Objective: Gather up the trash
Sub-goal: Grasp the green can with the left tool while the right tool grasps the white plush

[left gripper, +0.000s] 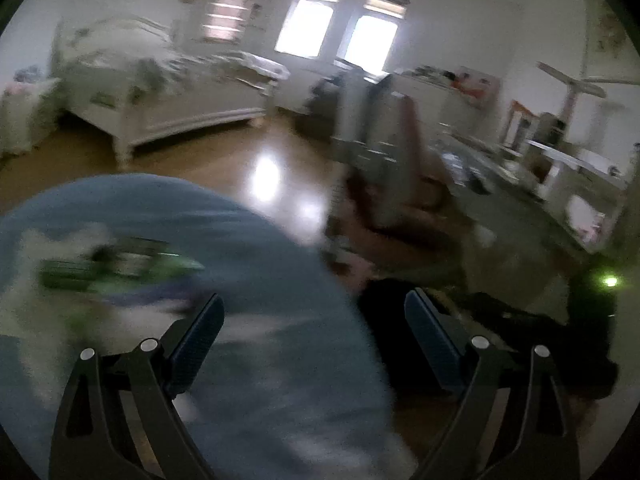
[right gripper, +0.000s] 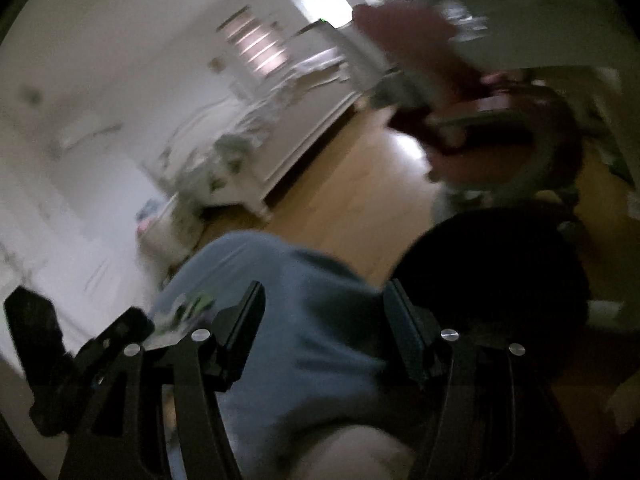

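Observation:
Both views are motion-blurred. A large blue bag [left gripper: 248,264] fills the lower left of the left wrist view, with white and green trash [left gripper: 116,268] showing in it. My left gripper [left gripper: 314,312] is open and empty over the bag's right side. In the right wrist view the same blue bag [right gripper: 312,320] lies between my right gripper's [right gripper: 324,304] open fingers, which hold nothing. Green and white trash [right gripper: 188,308] shows at the bag's left. The other gripper's black body [right gripper: 52,364] is at the lower left.
A white bed [left gripper: 168,92] stands at the back left on a glossy wooden floor [left gripper: 240,160]. A black round object [right gripper: 496,280] sits right of the bag. A cluttered white desk [left gripper: 568,160] and a chair [left gripper: 380,140] are at the right. Windows [left gripper: 336,24] light the back wall.

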Tool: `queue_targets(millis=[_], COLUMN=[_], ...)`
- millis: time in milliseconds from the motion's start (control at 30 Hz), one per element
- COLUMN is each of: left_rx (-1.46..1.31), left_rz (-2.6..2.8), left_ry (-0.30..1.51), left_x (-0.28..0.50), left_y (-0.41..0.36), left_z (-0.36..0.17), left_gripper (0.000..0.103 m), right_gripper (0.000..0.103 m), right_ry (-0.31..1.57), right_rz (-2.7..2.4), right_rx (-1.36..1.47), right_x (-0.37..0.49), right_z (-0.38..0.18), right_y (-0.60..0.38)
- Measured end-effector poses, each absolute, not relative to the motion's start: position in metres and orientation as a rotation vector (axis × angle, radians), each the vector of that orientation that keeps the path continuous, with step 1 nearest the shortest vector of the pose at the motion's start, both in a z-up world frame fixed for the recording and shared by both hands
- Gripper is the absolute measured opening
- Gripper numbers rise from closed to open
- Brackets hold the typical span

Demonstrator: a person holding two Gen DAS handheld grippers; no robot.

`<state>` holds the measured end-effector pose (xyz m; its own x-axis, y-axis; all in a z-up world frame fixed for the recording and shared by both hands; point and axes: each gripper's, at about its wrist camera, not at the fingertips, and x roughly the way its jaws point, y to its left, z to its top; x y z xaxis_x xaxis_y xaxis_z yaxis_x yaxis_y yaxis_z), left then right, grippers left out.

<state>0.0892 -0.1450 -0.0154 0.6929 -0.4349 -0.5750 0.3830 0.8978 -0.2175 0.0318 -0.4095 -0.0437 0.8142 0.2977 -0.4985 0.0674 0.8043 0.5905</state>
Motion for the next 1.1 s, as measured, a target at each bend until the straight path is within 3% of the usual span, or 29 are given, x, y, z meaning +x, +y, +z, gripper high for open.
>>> queue_targets(millis=[267,700,867,1033,1067,1100], left_rx=[0.188,0.438,0.46,0.425,0.416,0.404], left_rz=[-0.218,-0.41,-0.45,-0.478,-0.479,-0.47], left_ry=[0.641,0.764,0.829,0.844,0.85,0.857], left_x=[0.126,0.206,0.215,0.218,0.216,0.212], left_y=[-0.026,0.013,0.009,0.011,0.011,0.011], left_z=[-0.021,-0.069,-0.082,-0.08,-0.08,-0.079], left_gripper=[0.091,0.09,0.079,0.054,0.052,0.047], right_gripper=[0.073,0.073,0.073,0.072,0.067,0.051], right_ry=[0.698,0.892,0.928,0.959,0.959,0.961], right_rz=[0.407,0.549,0.523,0.497,0.503,0.511], right_rx=[0.523,0.441,0.425,0.389,0.379,0.371], right_x=[0.075,0.145,0.158,0.165,0.166,0.165], right_z=[-0.02,-0.044,-0.055,-0.064,-0.064,-0.062], right_y=[-0.289,-0.185,-0.187,-0.18,-0.177,-0.175])
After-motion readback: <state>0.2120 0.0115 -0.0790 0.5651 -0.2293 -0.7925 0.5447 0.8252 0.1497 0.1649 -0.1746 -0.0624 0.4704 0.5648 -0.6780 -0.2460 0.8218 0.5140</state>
